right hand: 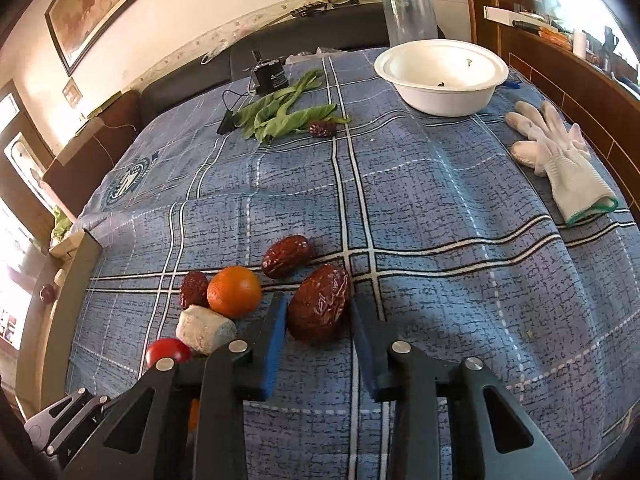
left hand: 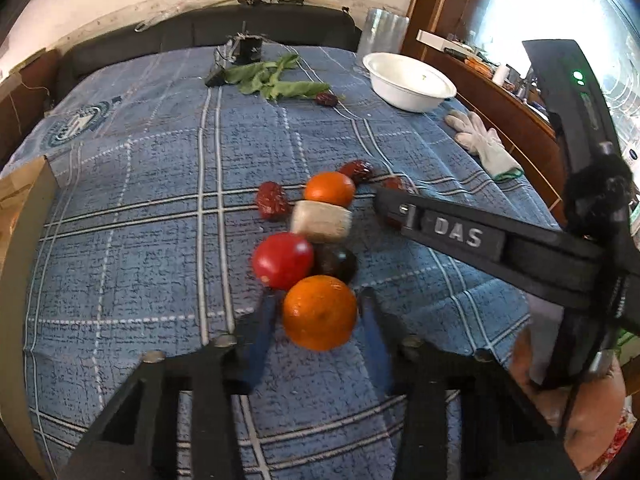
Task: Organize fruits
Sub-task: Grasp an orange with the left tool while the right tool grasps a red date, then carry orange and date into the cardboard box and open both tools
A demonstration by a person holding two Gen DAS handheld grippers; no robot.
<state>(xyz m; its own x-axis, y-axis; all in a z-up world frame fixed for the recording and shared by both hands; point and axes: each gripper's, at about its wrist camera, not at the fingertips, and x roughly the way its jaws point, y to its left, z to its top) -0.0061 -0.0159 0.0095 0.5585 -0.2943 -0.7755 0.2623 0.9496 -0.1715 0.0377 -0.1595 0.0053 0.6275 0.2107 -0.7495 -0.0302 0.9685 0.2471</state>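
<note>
My left gripper [left hand: 320, 312] has its fingers spread around the near orange [left hand: 319, 313], neither pad clearly touching it yet; my right gripper [right hand: 320, 312] stands just as open around a big red date [right hand: 319, 303] on the blue cloth [right hand: 440, 200]. I should close each gently and squarely on the widest part (the orange looks ready to roll against the tomato [left hand: 282, 260]), then lift straight up and carry toward the white bowl [right hand: 442, 76], well away at the far edge.
</note>
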